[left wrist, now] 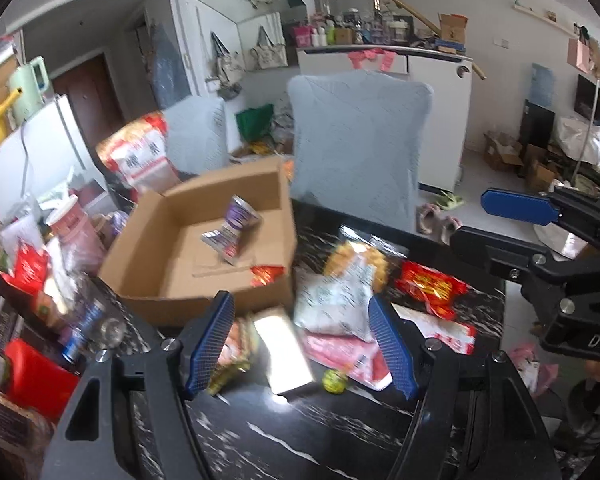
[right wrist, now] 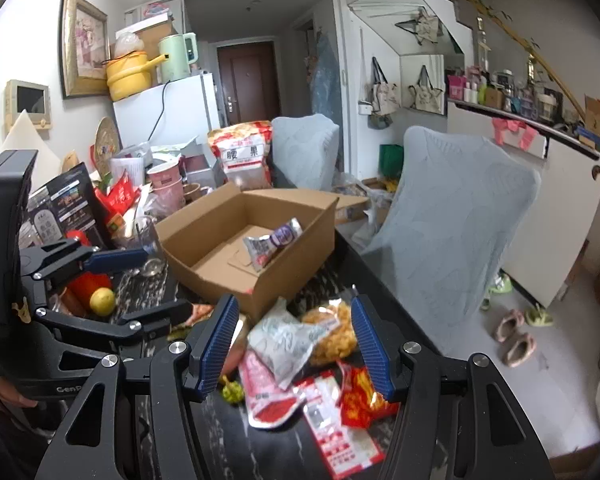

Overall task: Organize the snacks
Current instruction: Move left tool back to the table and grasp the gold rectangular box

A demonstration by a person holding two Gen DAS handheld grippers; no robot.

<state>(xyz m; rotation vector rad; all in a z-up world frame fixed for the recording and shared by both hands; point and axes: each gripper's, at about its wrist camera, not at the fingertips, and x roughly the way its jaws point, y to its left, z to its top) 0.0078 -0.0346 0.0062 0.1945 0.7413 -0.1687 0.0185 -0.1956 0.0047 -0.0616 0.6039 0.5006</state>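
Note:
An open cardboard box (left wrist: 168, 264) (right wrist: 300, 236) sits on the black marble table, with a purple and silver packet (left wrist: 232, 232) (right wrist: 272, 240) lying inside. In front of it is a loose heap of snacks: a white packet (left wrist: 332, 300) (right wrist: 284, 340), a yellow bag (left wrist: 356, 260) (right wrist: 332, 332), a red packet (left wrist: 432, 284) (right wrist: 360, 396) and a pink-red packet (left wrist: 340, 354) (right wrist: 268, 396). My left gripper (left wrist: 302, 346) (right wrist: 148, 284) hovers open over the heap's left part. To its right, my right gripper (right wrist: 294, 346) (left wrist: 496, 224) also hovers open above the heap, nothing between its pads.
Two grey-covered chairs (left wrist: 360, 148) (right wrist: 452, 232) stand behind the table. A big cashew bag (right wrist: 244, 152), pink cups (right wrist: 166, 184), a lemon (right wrist: 102, 300) and other clutter crowd the table's left side. The table's right edge drops to a floor with slippers (right wrist: 512, 332).

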